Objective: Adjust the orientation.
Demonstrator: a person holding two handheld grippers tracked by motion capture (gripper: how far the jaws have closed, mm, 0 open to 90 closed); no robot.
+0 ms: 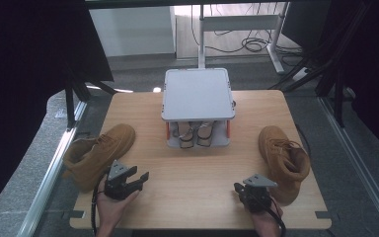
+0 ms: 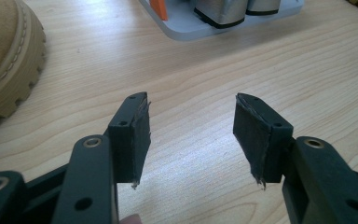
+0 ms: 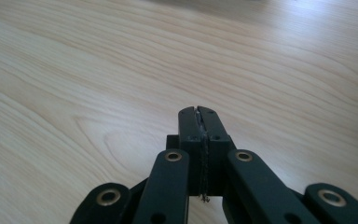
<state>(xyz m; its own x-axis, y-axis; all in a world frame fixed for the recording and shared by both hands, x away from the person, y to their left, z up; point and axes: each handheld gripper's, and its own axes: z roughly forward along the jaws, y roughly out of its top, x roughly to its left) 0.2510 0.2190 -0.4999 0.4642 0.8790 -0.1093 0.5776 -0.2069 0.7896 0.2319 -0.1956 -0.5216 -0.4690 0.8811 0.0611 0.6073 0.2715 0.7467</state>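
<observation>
On the wooden table [image 1: 197,168] in front of me, my left gripper [image 1: 139,178] rests near the front edge with its jaws spread wide and nothing between them; in the left gripper view the two black pads [image 2: 140,135] stand well apart over bare wood grain, their edges a little frayed. Just beside that gripper, to its left, lies a tan suede work boot [image 1: 98,155], toe pointing away from me toward the table's middle; its lugged sole [image 2: 14,84] shows at the edge of the left gripper view. My right gripper [image 1: 238,188] sits near the front right of the table, jaws pressed fully together and holding nothing, as the right gripper view makes plain. Just to its right lies the second tan boot [image 1: 284,160], laces up. At the far middle of the table stands a small grey two-tier rack [image 1: 198,94] with orange posts [image 1: 168,131], a pair of shoes [image 1: 195,134] tucked under its flat top. I can read no brand, label or writing on anything here.
</observation>
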